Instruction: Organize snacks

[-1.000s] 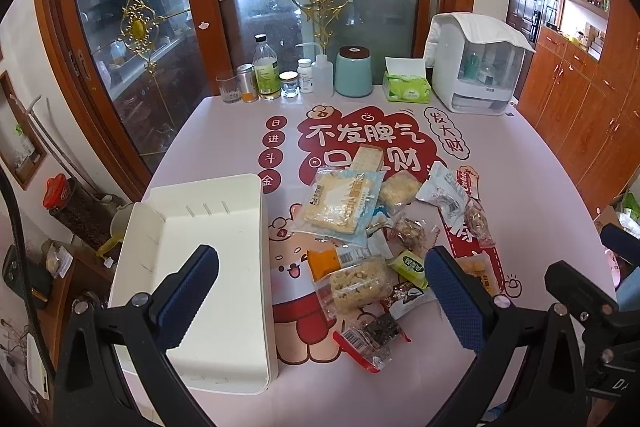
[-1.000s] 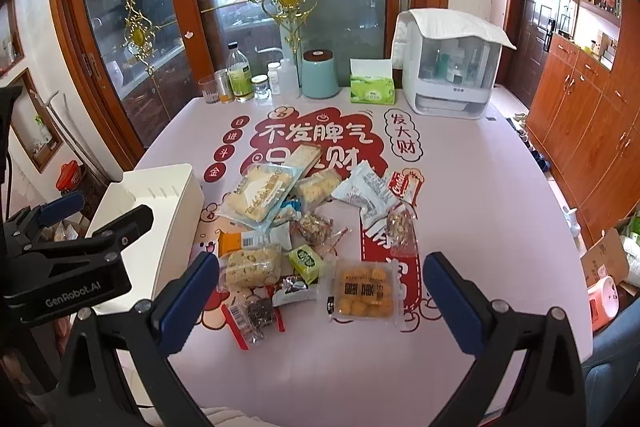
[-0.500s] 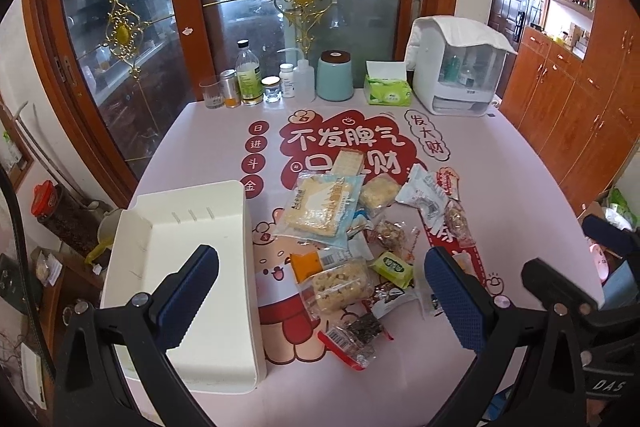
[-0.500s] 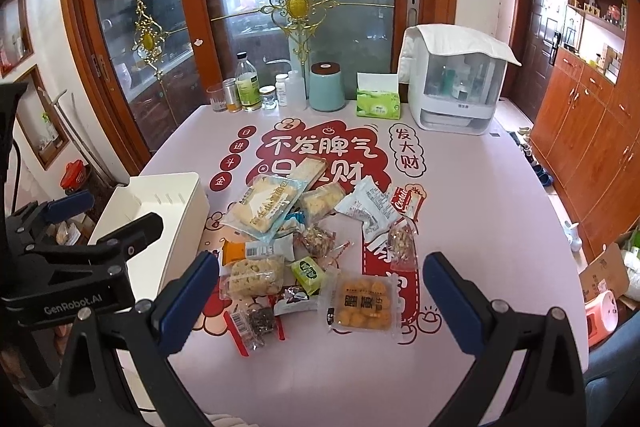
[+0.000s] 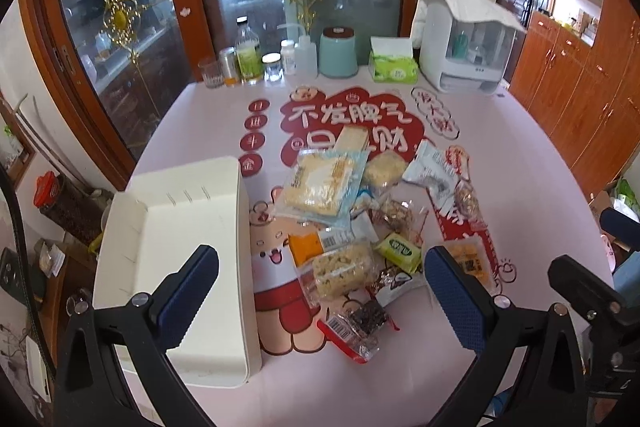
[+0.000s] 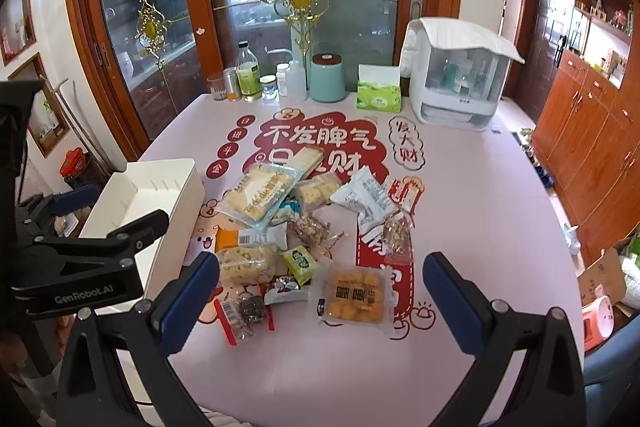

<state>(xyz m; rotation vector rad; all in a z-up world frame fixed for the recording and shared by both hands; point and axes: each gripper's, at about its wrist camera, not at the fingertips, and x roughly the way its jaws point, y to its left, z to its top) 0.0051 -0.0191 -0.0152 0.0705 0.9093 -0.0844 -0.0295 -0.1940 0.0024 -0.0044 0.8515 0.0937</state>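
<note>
A pile of packaged snacks [image 5: 360, 223] lies on the pink table, also in the right wrist view [image 6: 304, 227]. It includes a large cracker bag [image 5: 320, 183], a puffed rice bar [image 5: 340, 269], a small green packet [image 5: 398, 249] and a pack of yellow cakes [image 6: 354, 293]. An empty white bin [image 5: 180, 259] stands to the left of the pile, and shows in the right wrist view [image 6: 148, 211]. My left gripper [image 5: 320, 291] is open and empty, above the near edge of the pile. My right gripper [image 6: 320, 295] is open and empty, above the yellow cakes.
Along the table's far edge stand bottles and jars [image 5: 248, 63], a teal canister [image 5: 338, 53], a green tissue box [image 5: 392, 67] and a white dispenser cabinet [image 5: 464, 47]. Glass doors are behind. Wooden cabinets [image 6: 592, 131] line the right wall.
Both grippers have pulled back and risen a little, so the table and pile look smaller and farther. Both stay open. Nothing on the table has moved.
</note>
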